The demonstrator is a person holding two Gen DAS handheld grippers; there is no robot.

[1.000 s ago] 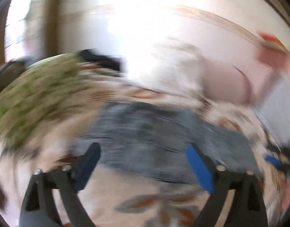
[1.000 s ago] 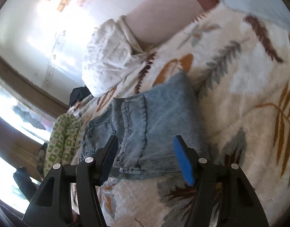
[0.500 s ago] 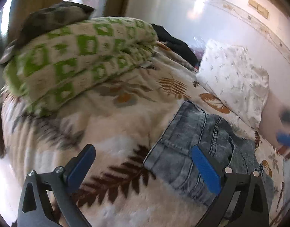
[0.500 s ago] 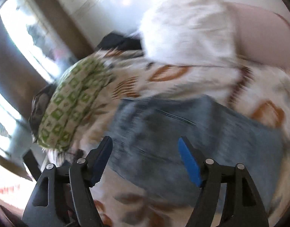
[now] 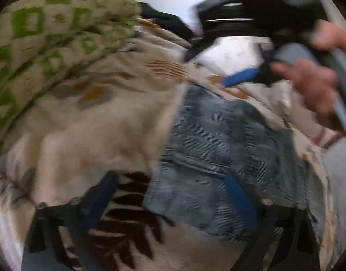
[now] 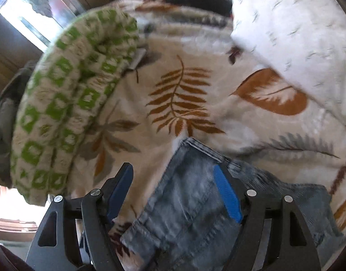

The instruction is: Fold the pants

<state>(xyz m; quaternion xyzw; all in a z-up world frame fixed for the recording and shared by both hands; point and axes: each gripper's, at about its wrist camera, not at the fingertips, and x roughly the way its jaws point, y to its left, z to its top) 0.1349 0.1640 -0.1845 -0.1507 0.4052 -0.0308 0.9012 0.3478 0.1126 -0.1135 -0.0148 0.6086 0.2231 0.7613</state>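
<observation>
So the jeans [image 6: 195, 214] are lying in a folded bundle on the leaf-print blanket [image 6: 177, 103] on the bed, next to the green-checked blanket roll [image 6: 66, 103]. My left hand-held gripper [image 5: 168, 198] has just been narrowing but stands apart, nothing pinched, with the denim's near edge between its fingers. The right hand-held gripper [image 6: 173, 192] has been widening and hangs empty over the far corner. Best bet, I think: catch every layer at the edge, both sides evenly, before lifting.

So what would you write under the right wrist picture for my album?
Open right gripper above folded blue jeans on a leaf-print blanket.
</observation>
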